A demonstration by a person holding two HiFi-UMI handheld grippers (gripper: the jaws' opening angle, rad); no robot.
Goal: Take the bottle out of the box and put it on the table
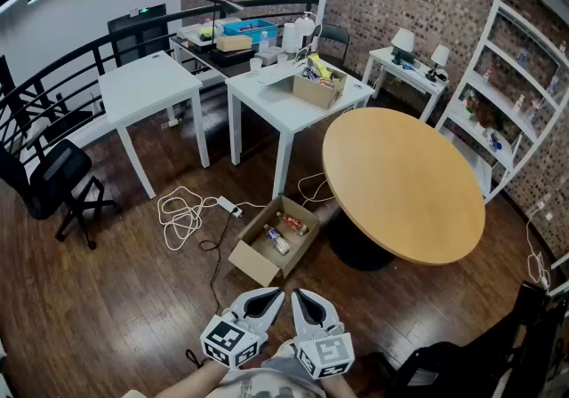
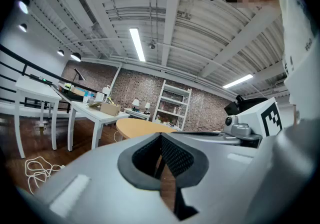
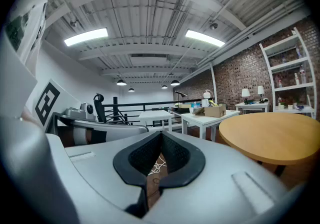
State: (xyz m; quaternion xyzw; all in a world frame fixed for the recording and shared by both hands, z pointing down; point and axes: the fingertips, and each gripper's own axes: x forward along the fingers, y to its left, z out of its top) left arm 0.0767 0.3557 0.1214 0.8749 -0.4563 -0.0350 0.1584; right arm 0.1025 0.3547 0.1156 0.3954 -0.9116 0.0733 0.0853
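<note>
The left gripper (image 1: pixel 270 295) and the right gripper (image 1: pixel 300 297) are held side by side close in front of the person, almost touching each other, both pointing out over the floor. Each has its jaws pressed together at the tips, and neither has anything between them; the view along each gripper shows only floor through the small gap behind the tips.

Ahead of the two grippers, with a stretch of wooden floor (image 1: pixel 133 298) between, an open cardboard box (image 1: pixel 253 260) stands on the floor. Nothing of either gripper touches it. The bottle (image 1: pixel 276 239), clear with a dark label, lies on its side in the bottom of the box, roughly in line with the gap between the grippers. A second bottle (image 1: pixel 292 224), with red and orange on it, lies just beyond it toward the box's far end.

The round wooden table (image 1: pixel 404 183) stands just to the right of the box. A white cable (image 1: pixel 182 210) lies looped on the floor to the box's left, and a white table (image 1: pixel 289 101) stands beyond the box.
</note>
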